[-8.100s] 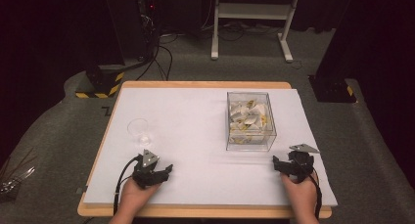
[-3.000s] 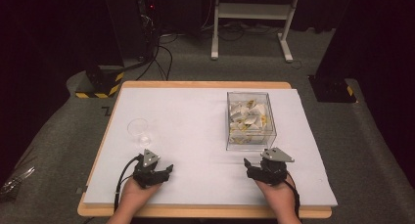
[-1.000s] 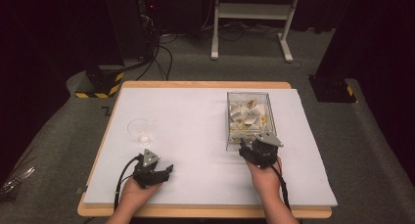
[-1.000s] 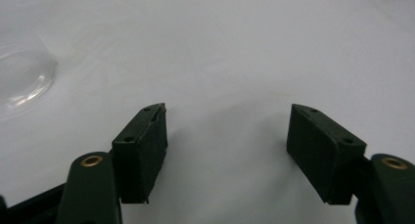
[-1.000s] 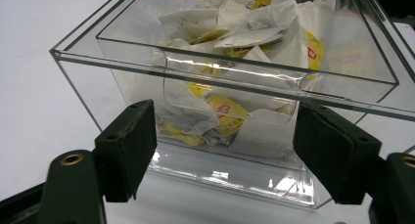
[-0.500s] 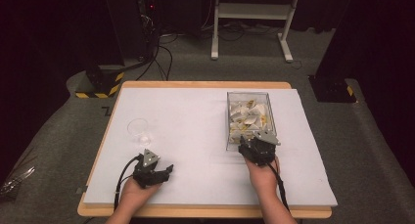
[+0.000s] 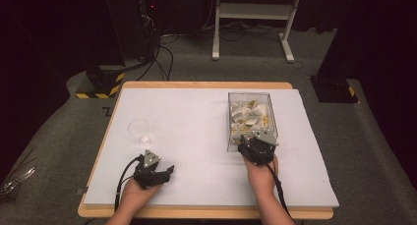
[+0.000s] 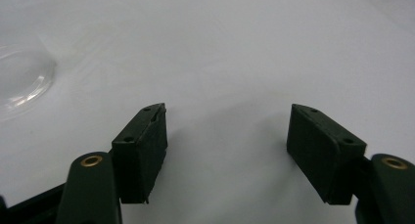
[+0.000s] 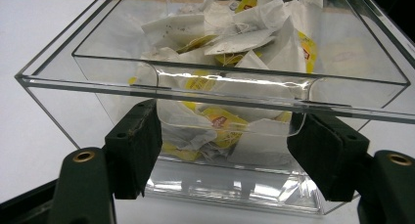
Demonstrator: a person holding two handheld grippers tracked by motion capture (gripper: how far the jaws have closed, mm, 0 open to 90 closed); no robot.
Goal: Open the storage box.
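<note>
I am holding my right gripper (image 7: 255, 145) spread against the clear box (image 9: 215, 77) of tea bags (image 9: 230, 43) at twelve o'clock; pushing could slide it. The left gripper (image 8: 227, 155) is resting spread, empty.

A grey carpeted floor (image 7: 59, 136) is seen around a wooden table (image 7: 196, 85) covered by a white sheet (image 7: 196, 117). Beyond the table's far edge, well ahead of both grippers, the white legs of a stand (image 7: 253, 11) are set on the carpet. Black cables (image 7: 160, 58) are trailed across the floor. A yellow-and-black striped block (image 7: 105, 82) is placed near the far left corner. The surroundings are hung in darkness.
</note>
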